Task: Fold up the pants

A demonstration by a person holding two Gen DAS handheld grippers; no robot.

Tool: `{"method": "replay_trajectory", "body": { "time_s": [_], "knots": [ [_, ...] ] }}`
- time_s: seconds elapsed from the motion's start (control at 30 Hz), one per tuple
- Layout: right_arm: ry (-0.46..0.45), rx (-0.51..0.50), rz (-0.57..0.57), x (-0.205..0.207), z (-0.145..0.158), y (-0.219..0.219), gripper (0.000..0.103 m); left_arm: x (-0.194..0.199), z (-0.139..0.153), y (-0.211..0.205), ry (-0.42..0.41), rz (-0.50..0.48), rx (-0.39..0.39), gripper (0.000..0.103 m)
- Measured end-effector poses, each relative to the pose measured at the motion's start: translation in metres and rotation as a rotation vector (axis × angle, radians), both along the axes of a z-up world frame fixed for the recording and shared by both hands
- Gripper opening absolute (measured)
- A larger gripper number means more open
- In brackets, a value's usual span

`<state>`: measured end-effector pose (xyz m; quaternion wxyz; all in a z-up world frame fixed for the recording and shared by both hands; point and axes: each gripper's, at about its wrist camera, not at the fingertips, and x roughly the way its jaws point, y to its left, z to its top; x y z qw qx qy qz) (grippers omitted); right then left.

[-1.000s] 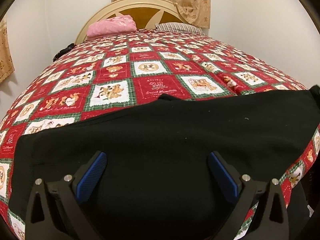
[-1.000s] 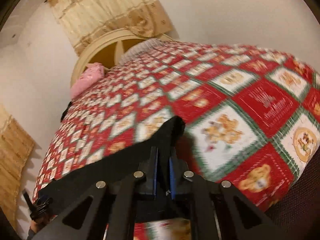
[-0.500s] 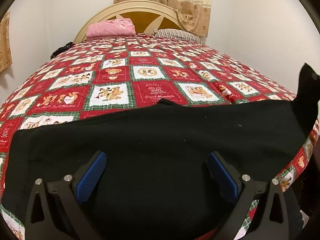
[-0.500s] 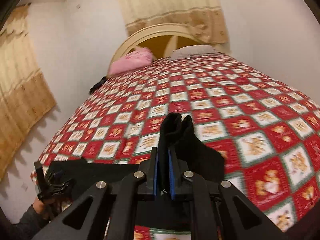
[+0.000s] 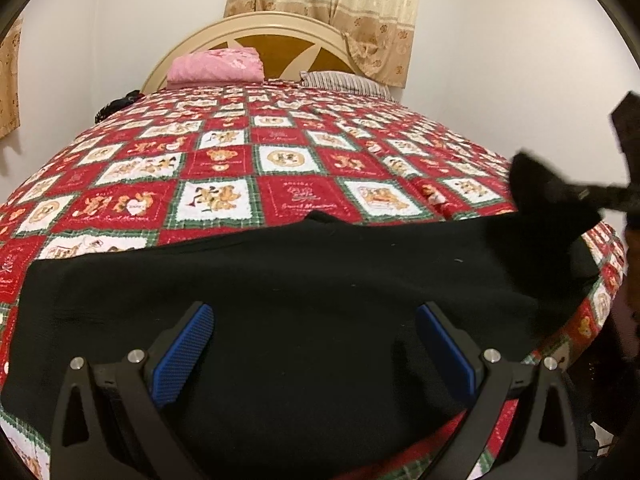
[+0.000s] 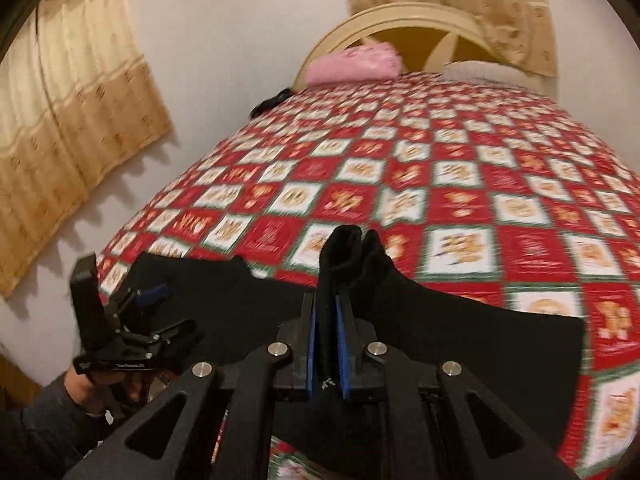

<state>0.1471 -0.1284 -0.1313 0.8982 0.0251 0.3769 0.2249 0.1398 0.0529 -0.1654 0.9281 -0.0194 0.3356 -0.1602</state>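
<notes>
Black pants [image 5: 304, 280] lie across the near edge of the bed, on a red patchwork quilt [image 5: 280, 160]. My left gripper [image 5: 314, 344] is open and hovers just above the pants, holding nothing. My right gripper [image 6: 330, 344] is shut on one end of the pants [image 6: 344, 256] and holds it lifted above the bed. In the left wrist view that lifted end [image 5: 536, 192] rises at the right, with the right gripper [image 5: 588, 194] behind it. In the right wrist view the left gripper [image 6: 150, 294] shows at lower left, in a hand.
A pink folded blanket [image 5: 216, 66] and a striped pillow [image 5: 344, 82] lie by the headboard [image 5: 280, 36] at the far end. White walls and beige curtains [image 6: 68, 112] surround the bed. The bed's near edge runs under the pants.
My right gripper has lifted its end of the pants and carried it leftward over the rest of the pants. My left gripper has stayed open and nearly still.
</notes>
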Motion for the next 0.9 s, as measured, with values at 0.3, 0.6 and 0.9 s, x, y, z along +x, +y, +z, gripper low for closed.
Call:
{"method": "replay_trajectory", "body": {
  "time_s": [0.3,0.6,0.9],
  "knots": [
    [0.088,-0.096,0.132,0.007,-0.061,0.038,0.012,-0.003,0.011,-0.037,0.031,-0.154,-0.088,0.103],
    [-0.026,0.025,0.135,-0.045,-0.024,-0.043,0.052,0.015,0.008,-0.087,0.141,-0.285,-0.234,0.103],
    [-0.094,0.215,-0.084,-0.052,-0.025,-0.12,0.056,0.041,0.003,-0.112,0.266,-0.279,-0.335,0.102]
  ]
}}
